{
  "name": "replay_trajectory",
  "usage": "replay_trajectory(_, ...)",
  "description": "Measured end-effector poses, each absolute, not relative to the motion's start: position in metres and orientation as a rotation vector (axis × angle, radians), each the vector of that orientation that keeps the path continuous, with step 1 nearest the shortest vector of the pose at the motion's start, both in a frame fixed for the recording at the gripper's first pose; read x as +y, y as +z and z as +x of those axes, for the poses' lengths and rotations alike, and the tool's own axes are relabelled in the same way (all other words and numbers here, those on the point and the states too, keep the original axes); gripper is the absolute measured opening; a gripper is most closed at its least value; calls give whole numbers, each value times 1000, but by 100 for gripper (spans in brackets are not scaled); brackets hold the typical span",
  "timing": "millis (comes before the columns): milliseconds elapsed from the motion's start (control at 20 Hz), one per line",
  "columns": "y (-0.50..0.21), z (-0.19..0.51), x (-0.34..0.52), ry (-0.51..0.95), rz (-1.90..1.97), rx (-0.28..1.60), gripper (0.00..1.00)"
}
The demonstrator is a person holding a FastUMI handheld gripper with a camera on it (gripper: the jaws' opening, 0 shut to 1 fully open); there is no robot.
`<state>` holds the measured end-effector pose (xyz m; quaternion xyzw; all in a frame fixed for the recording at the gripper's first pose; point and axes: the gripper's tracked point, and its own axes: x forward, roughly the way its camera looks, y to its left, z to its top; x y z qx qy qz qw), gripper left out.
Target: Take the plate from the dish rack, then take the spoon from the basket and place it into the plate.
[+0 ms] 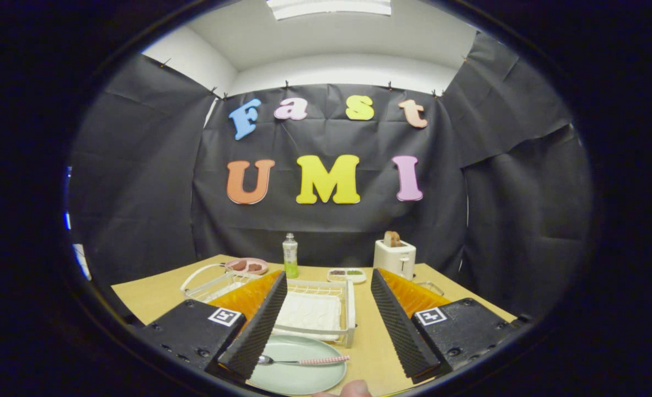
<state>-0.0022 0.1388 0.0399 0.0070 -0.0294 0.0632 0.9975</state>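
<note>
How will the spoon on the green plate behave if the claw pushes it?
The spoon lies flat across the smooth green plate, so it would likely slide or spin. It looks thin and stiff, probably light. The open claw stands around it, touching nothing.

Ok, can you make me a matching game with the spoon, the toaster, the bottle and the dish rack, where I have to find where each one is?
Things:
1. spoon
2. toaster
3. bottle
4. dish rack

Places:
A. at the back of the table, with a slice of bread sticking out
B. lying on the green plate, between the open fingers of the gripper
C. just beyond the plate, white with a white mat inside
D. at the back of the table, next to a pink plate of food

Pairs: 1-B, 2-A, 3-D, 4-C
</note>
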Motion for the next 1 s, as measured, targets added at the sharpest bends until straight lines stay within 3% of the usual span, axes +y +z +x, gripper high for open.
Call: replay_trajectory(1000,22,-61,80,180,39,-97,99)
